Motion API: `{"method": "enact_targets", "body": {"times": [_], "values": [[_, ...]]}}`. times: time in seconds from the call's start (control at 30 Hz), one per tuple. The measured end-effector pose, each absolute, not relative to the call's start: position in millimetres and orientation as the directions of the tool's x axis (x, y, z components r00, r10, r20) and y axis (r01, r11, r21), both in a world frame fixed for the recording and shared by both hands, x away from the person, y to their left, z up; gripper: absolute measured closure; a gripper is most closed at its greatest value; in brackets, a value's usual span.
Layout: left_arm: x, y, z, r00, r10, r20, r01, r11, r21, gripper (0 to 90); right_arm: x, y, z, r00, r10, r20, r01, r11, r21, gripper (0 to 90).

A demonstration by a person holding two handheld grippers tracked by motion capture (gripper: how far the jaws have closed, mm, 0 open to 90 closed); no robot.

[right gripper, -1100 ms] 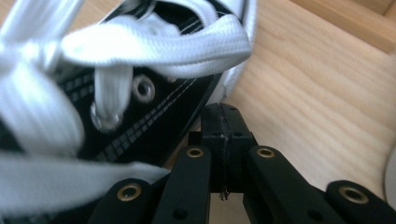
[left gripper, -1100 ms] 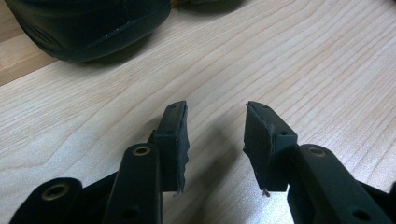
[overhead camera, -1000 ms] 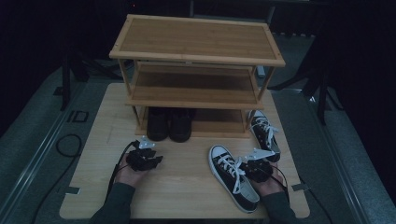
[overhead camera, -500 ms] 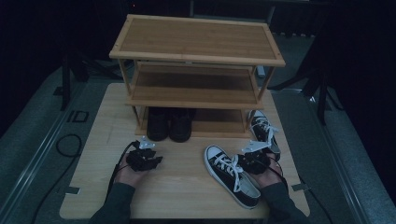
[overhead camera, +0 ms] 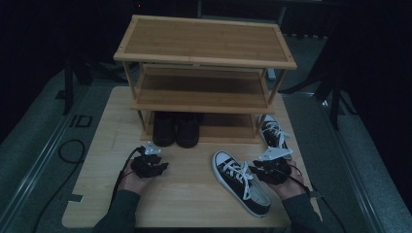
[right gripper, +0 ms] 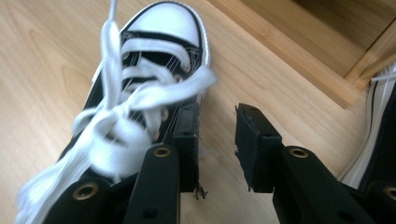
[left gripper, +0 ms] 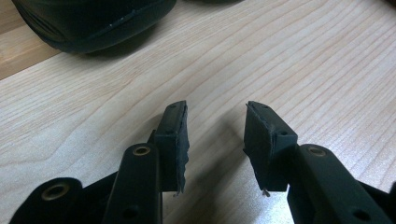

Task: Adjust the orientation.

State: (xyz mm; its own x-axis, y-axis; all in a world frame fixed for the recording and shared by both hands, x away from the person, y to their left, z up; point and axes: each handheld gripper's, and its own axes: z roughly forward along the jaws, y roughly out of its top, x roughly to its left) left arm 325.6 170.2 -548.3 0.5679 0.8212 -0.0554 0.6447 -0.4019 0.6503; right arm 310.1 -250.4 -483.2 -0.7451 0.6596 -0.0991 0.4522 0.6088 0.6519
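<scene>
Two black-and-white sneakers (overhead camera: 241,182) and two black shoes (overhead camera: 176,130).

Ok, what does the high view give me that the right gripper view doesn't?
High view alone: the whole shoe rack, the dark pair on its bottom shelf, and the left gripper. Right gripper view alone: its jaws standing apart with nothing between them, beside the sneaker's laces. Both: the white-toed sneaker, the second sneaker and the table.
</scene>
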Motion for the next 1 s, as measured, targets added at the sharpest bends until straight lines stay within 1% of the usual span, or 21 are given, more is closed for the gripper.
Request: {"method": "enact_targets", "body": {"times": [0.2, 0.43, 0.6, 0.83, 0.97, 1.0], "values": [[326, 170, -549, 0.565, 0.823, -0.06, 0.646, -0.396, 0.653, 59.6, 297, -257, -478, -0.769, 0.632, -0.091, 0.446, 0.634, 0.632, 70.9], [326, 171, -549, 0.564, 0.824, -0.064, 0.646, -0.391, 0.655, 59.6, 290, -263, -475, -0.793, 0.606, -0.068, 0.451, 0.657, 0.604, 71.2], [326, 171, -549, 0.562, 0.825, -0.056, 0.644, -0.394, 0.656, 59.6, 284, -264, -471, -0.808, 0.588, -0.041, 0.448, 0.659, 0.604, 69.7], [326, 171, -549, 0.561, 0.826, -0.058, 0.644, -0.391, 0.658, 59.5, 279, -262, -470, -0.826, 0.563, -0.038, 0.432, 0.674, 0.6, 66.8], [326, 171, -549, 0.562, 0.825, -0.059, 0.644, -0.391, 0.658, 59.5, 279, -258, -472, -0.825, 0.562, -0.054, 0.435, 0.693, 0.575, 68.3], [326, 171, -549, 0.561, 0.826, -0.057, 0.644, -0.392, 0.657, 59.5, 281, -254, -474, -0.827, 0.558, -0.066, 0.434, 0.71, 0.555, 70.2]]}}
